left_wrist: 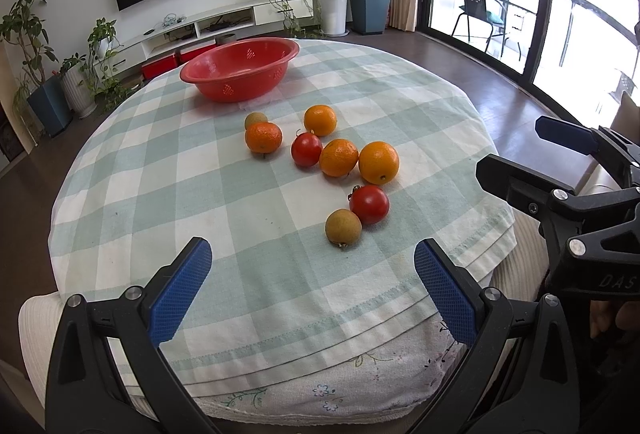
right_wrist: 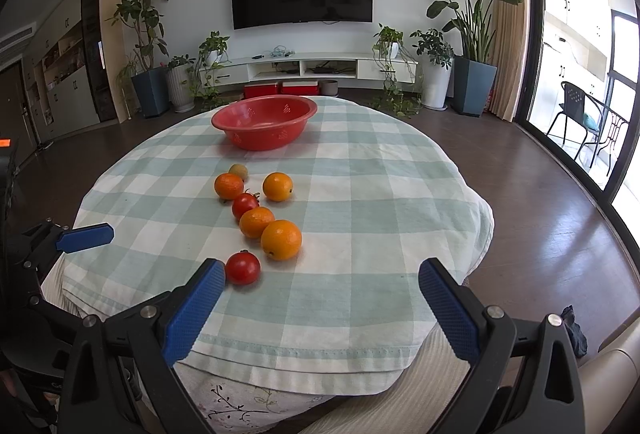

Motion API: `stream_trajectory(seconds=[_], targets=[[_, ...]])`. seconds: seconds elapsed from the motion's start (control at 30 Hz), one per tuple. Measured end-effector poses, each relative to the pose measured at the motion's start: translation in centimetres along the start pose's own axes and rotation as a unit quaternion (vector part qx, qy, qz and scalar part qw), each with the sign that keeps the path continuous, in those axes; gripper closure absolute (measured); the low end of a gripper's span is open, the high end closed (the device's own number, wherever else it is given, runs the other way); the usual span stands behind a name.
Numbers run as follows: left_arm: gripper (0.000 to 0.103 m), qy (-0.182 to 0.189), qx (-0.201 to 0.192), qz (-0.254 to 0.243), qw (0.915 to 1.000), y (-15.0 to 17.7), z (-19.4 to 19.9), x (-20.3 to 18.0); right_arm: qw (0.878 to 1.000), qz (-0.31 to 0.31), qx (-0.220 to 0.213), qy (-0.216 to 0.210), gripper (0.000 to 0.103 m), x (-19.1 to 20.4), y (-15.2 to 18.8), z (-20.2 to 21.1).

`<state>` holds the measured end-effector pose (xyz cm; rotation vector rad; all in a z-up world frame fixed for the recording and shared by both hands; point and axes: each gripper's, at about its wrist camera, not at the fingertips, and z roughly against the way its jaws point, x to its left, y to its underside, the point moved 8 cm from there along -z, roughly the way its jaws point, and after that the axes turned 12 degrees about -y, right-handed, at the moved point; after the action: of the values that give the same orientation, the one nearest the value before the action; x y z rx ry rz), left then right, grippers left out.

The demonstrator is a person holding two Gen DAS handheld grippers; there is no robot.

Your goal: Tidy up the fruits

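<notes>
A round table point(left_wrist: 160, 169) is covered by a green-and-white checked cloth point(right_wrist: 360, 193). At its far side a red bowl point(left_wrist: 240, 71) is set, with nothing seen inside. Between bowl and near edge the fruit is scattered — four oranges point(left_wrist: 378, 162), two tomatoes point(left_wrist: 369, 204) and two small brownish fruits point(left_wrist: 343, 228), possibly longans; the nearer of these is hidden in the right view. All of it lies on the cloth, well apart from the bowl. The left gripper point(left_wrist: 312, 298) and right gripper point(right_wrist: 320, 314) are held at the near edge, both spread wide with nothing between the blue pads point(left_wrist: 180, 294) — no fruit is touched.
</notes>
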<state>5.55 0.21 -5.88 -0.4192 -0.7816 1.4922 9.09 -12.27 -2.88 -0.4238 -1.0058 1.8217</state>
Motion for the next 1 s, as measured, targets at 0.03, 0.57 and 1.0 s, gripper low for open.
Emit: stream_trajectory(seconds=[0.03,0.57,1.0], targets=[[0.000,0.000,0.000,0.000,1.0000,-0.01,0.02,-0.02,1.000,0.000,0.001,0.000,0.003,0.00,0.01,-0.02],[0.000,0.000,0.000,0.001,1.0000,0.04,-0.03,0.06,1.000,-0.001,0.001,-0.001,0.003,-0.02,0.08,-0.23],[0.000,0.008,0.010,0.005,0.9999,0.55,-0.83,0.31,1.000,-0.001,0.002,-0.011,0.003,0.62,0.23,-0.63]])
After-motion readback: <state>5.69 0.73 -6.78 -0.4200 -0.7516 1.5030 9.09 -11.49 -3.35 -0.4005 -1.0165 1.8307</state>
